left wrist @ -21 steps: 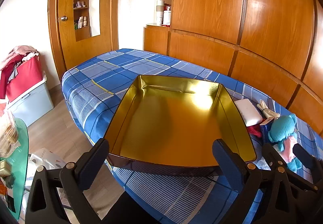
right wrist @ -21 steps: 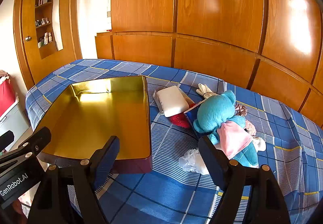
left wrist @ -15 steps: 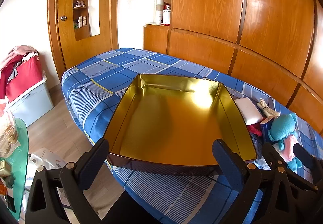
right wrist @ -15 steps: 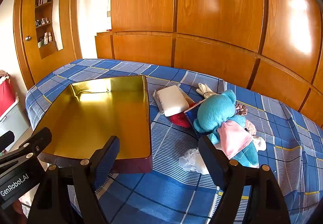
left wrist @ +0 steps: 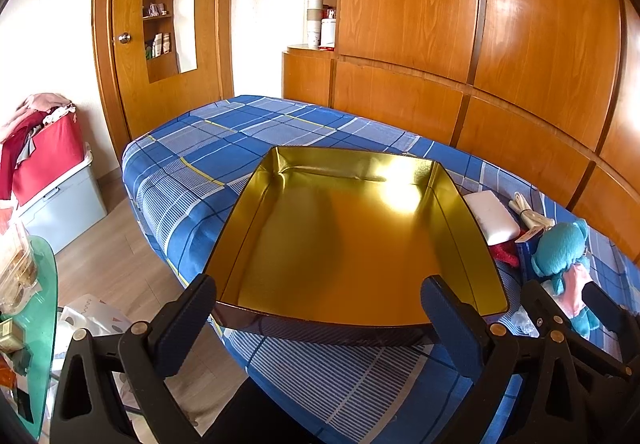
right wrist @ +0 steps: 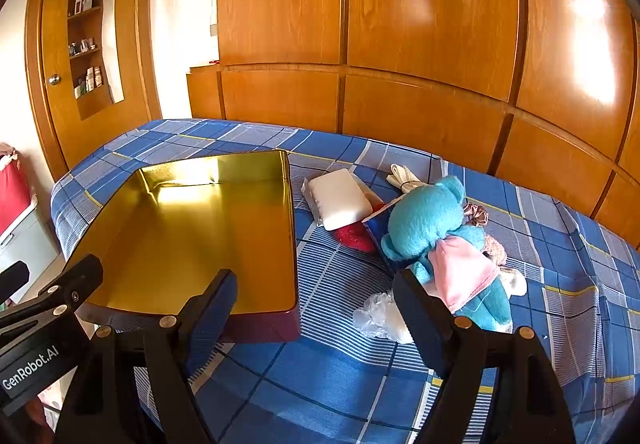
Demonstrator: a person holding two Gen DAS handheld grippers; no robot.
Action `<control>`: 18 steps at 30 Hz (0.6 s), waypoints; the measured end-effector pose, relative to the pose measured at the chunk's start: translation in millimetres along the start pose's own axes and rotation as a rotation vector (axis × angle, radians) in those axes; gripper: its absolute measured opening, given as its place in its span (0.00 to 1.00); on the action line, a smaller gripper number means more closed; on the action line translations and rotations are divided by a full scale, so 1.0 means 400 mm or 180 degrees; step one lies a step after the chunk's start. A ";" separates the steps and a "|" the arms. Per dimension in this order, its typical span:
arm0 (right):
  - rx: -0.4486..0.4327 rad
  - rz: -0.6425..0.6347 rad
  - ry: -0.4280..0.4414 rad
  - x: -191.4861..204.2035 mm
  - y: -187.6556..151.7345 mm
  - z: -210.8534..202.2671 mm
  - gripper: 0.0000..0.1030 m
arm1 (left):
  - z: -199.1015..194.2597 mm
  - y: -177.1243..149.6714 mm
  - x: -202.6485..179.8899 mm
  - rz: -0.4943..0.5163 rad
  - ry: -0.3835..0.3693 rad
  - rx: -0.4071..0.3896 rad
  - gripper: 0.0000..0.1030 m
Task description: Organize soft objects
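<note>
I hold both hand-held grippers wide and empty, the left hand-held gripper facing the bare gold tin on the bed; the right hand-held gripper has the light, squashy blue teddy at two o'clock, best pinched at its body.

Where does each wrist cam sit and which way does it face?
Left wrist: on the left gripper, angled down at the empty gold tin on the blue plaid bed; own open fingers show, right gripper at the right edge.
Right wrist: on the right gripper, angled down at the teal plush and white pad; open fingers show, left gripper at lower left.
Shared: tin, plush, pad, bed, wooden wardrobe.
</note>
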State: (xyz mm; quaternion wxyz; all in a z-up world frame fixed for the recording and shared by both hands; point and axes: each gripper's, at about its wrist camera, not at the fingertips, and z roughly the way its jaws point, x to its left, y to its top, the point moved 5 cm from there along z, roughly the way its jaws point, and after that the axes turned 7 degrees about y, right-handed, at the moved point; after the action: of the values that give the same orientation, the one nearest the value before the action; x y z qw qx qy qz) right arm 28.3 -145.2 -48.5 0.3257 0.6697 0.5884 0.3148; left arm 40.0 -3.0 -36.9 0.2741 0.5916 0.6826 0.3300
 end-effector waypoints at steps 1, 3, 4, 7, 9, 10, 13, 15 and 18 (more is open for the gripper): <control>0.0000 -0.0001 0.0003 0.000 0.000 0.000 0.79 | -0.001 -0.001 -0.003 0.0007 0.0000 -0.0005 0.99; -0.0002 -0.0002 0.0002 0.000 0.000 0.000 0.79 | -0.002 -0.001 -0.003 0.0009 0.0003 -0.0009 0.99; -0.0002 -0.0004 0.0000 0.000 0.000 0.000 0.79 | -0.002 -0.001 -0.004 0.0013 0.0004 -0.0012 0.99; -0.0006 0.0001 0.0001 -0.002 0.000 -0.002 0.79 | -0.003 0.000 -0.003 0.0018 0.0001 -0.0008 0.99; -0.0008 -0.0002 0.0000 -0.002 -0.001 -0.002 0.79 | -0.005 0.001 -0.001 0.0021 0.0001 -0.0011 0.99; -0.0007 -0.0002 0.0000 -0.002 0.000 -0.002 0.79 | -0.004 0.001 -0.002 0.0020 0.0001 -0.0010 0.99; -0.0007 -0.0003 0.0000 -0.002 0.000 -0.003 0.79 | -0.005 0.001 -0.003 0.0021 0.0002 -0.0010 0.99; -0.0011 -0.0003 0.0000 -0.001 0.000 -0.004 0.79 | -0.005 0.002 -0.003 0.0021 0.0002 -0.0011 0.99; -0.0020 0.0001 -0.0004 -0.003 0.000 -0.007 0.79 | -0.006 0.002 -0.004 0.0021 0.0002 -0.0009 0.99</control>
State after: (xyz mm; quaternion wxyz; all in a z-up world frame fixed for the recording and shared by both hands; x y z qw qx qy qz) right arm 26.0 -146.4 -46.9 0.3281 0.6690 0.5872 0.3163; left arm 39.0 -4.7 -34.8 0.2737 0.5933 0.6802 0.3322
